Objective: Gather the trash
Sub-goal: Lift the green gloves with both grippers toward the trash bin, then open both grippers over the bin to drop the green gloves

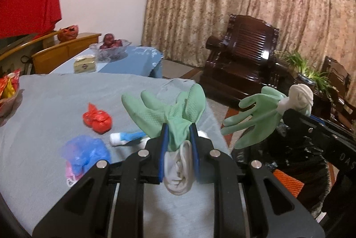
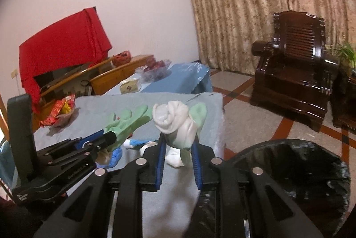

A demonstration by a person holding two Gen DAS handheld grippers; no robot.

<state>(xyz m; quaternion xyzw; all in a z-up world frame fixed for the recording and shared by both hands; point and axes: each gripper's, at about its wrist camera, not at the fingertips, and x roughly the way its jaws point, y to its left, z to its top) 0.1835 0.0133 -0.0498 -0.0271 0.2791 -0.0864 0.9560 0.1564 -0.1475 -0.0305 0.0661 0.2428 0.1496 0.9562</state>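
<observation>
While both claws carry rubber gloves, the black-lined trash bin (image 2: 296, 173) sits at lower right of the right wrist view, nearer the right claw (image 2: 178, 144). That claw is clamped on a green glove with white lining (image 2: 175, 124); the left claw (image 1: 179, 137) is clamped on a second green glove (image 1: 171, 108), its fingers pointing away up the frame. At left of the left view, a red bag (image 1: 98, 120), blue bag (image 1: 86, 151) and tube (image 1: 126, 137) lie on the grey-clothed surface (image 1: 55, 100). Curtains and a dark armchair (image 2: 296, 73) stand behind.
</observation>
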